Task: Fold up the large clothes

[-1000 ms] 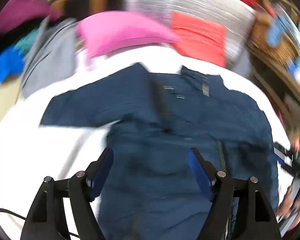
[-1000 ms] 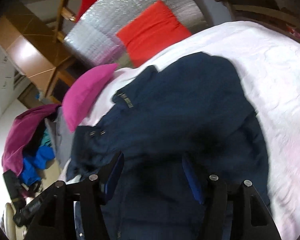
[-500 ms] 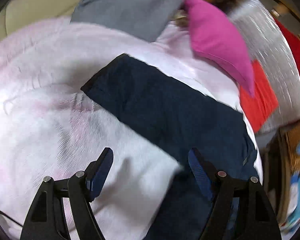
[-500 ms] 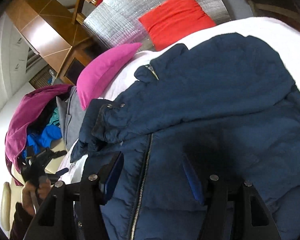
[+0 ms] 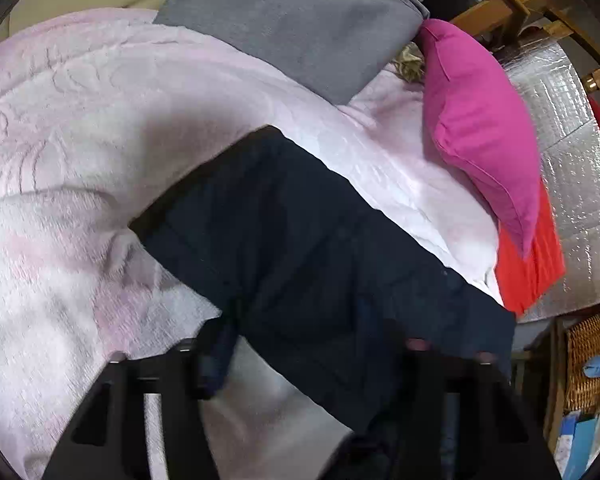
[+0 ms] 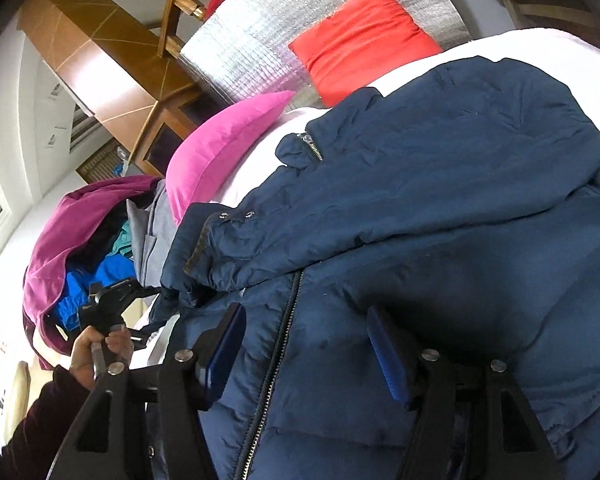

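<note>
A large navy padded jacket (image 6: 440, 208) lies on the white bed cover (image 5: 80, 160), zipper up, one sleeve folded across its chest. Its other sleeve (image 5: 284, 232) stretches out over the cover in the left wrist view. My left gripper (image 5: 300, 344) is open, low over that sleeve, its jaws either side of it near the shoulder. It also shows in the right wrist view (image 6: 148, 292), at the jacket's left edge. My right gripper (image 6: 304, 344) is open and empty just above the jacket's front beside the zipper (image 6: 276, 356).
A pink pillow (image 5: 480, 128) and a red pillow (image 6: 360, 44) lie at the head of the bed against a silver quilted panel (image 6: 260, 40). A grey garment (image 5: 300, 20) and a pile of purple and blue clothes (image 6: 84, 240) sit beside the bed. A wicker basket (image 5: 588, 356) stands at right.
My left gripper has dropped closer onto the outstretched sleeve. My right gripper has held almost still over the jacket front, moving slightly nearer.
</note>
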Tool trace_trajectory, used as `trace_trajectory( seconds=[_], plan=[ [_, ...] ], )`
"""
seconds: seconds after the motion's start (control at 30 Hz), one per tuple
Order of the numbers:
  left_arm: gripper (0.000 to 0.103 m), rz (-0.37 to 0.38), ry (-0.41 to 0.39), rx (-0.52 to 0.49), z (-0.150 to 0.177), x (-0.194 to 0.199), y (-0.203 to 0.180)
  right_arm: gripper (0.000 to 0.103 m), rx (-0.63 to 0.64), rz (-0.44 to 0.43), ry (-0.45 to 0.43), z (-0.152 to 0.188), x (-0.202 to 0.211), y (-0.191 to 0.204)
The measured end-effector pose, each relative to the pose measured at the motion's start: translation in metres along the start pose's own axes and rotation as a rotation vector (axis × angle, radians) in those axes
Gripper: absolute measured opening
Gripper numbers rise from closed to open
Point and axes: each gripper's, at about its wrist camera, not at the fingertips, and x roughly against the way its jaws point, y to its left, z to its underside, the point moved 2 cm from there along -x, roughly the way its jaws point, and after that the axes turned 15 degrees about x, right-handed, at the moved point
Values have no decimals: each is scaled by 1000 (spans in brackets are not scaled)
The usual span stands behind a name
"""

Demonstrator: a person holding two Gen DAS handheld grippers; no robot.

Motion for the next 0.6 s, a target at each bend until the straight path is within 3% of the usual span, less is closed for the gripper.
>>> trace_trajectory(
  seconds=[0.13, 0.2, 0.4, 0.47, 0.53, 0.6],
  plan=[
    [22, 16, -15, 4, -7, 1, -1, 67, -5, -7, -1, 1, -2, -2],
    [17, 18, -37, -21, -10, 6, -8, 67, -1, -4, -3, 2, -2, -3],
    [11, 36, -162, -160, -20, 58, -37, 67, -11, -4, 1, 3, -2, -4],
    [11, 42, -209, -210, -27, 80, -48, 71, -34, -7, 18, -1, -2, -3],
    [11, 59, -240, -241, -35, 98, -57, 73, -86, -55, 7, -11, -3, 0],
    [11, 75, -259, -272, -40, 114, -67, 73, -67, -36, 11, -27, -10, 9]
  ],
)
